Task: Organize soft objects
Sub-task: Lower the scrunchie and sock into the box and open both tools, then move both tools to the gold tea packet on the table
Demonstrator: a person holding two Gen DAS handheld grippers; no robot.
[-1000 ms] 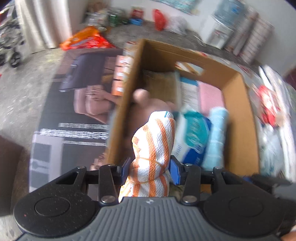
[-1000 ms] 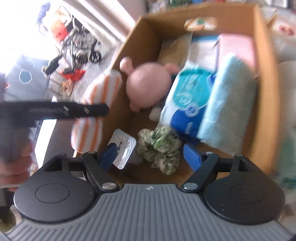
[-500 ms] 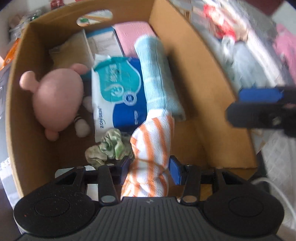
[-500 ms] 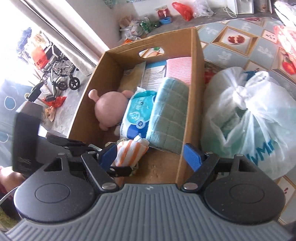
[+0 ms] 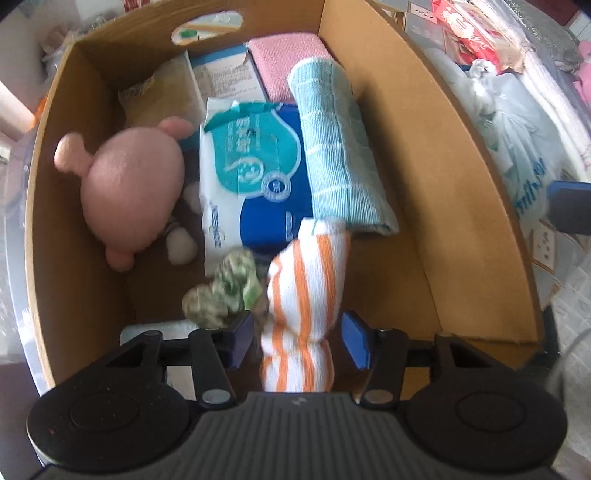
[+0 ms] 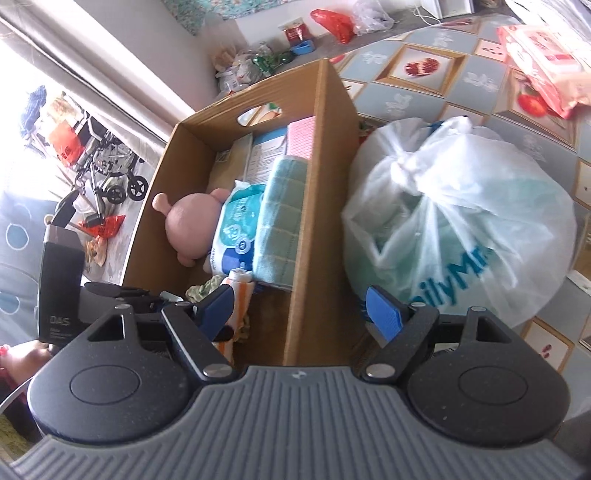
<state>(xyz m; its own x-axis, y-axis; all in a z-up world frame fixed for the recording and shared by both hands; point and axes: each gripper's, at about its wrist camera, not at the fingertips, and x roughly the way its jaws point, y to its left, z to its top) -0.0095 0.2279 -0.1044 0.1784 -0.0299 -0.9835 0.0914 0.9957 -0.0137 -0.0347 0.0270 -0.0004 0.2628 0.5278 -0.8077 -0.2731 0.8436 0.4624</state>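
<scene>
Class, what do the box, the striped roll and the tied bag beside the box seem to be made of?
Box: brown cardboard, matt, with a raw cut rim.
Striped roll: likely terry cloth, fuzzy, orange and white.
Bag: thin plastic, translucent and glossy, knotted at the top.

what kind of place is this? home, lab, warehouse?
Most likely a lived-in home, not a lab. A fruit-print tablecloth lies under the cardboard box, a stroller is parked by the curtain, and household clutter and plastic bags sit on the floor along the wall.
</scene>
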